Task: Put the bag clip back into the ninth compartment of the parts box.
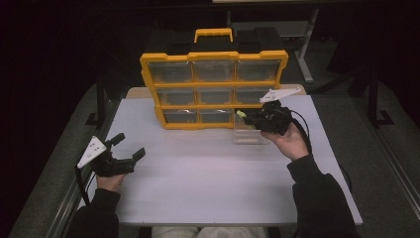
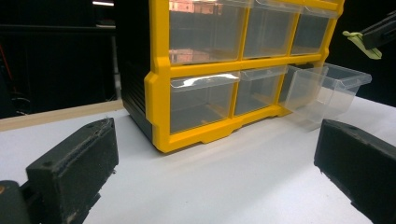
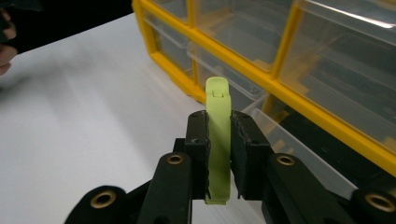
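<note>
Your counter (image 1: 208, 173) carries a yellow drawer cabinet (image 1: 214, 89) standing upright at its far edge, three rows of clear drawers. One clear drawer (image 1: 247, 133) from the bottom row sits pulled out on the counter by the cabinet's right end, just below your right gripper (image 1: 250, 118). That gripper's fingers (image 3: 246, 149) are clamped on a pale green strip (image 3: 218, 140), held upright between them; its lower end is hidden behind the fingers. Your left gripper (image 1: 130, 148) rests near the counter's left edge, fingers (image 2: 74, 168) spread wide, holding nothing, well apart from the strip. Drawer contents are hard to make out.
</note>
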`<state>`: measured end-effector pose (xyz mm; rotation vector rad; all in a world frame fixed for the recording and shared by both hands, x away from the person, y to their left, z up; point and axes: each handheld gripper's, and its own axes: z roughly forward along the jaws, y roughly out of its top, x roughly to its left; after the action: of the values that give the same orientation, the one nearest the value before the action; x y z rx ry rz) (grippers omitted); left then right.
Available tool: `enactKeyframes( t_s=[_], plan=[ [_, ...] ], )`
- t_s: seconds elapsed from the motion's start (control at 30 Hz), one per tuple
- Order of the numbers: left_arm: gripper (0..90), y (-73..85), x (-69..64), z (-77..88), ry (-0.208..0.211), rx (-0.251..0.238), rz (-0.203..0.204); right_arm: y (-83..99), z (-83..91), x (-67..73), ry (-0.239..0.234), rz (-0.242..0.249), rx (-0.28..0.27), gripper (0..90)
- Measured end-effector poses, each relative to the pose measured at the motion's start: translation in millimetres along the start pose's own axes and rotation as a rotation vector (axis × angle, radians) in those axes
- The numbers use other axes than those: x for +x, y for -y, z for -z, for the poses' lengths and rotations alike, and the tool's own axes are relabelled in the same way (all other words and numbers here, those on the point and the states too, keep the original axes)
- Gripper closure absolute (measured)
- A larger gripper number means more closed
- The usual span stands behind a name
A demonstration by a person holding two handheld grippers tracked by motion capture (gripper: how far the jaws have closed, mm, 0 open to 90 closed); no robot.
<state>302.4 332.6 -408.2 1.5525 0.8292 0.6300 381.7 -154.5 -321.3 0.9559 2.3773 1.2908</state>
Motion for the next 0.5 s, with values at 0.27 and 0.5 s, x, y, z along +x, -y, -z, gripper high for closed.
enactKeyframes(
  t_s=[0.27,0.5],
  plan=[
    [0.0,0.1,0.1,-0.1,-0.001,-0.001,0.001,3.7,1.8,-12.0,0.038,-0.044,-0.018,76.3],
    [0.0,0.2,0.4,-0.1,-0.002,-0.001,0.001,6.9,-0.8,-20.1,0.069,-0.076,-0.010,76.3]
  ],
)
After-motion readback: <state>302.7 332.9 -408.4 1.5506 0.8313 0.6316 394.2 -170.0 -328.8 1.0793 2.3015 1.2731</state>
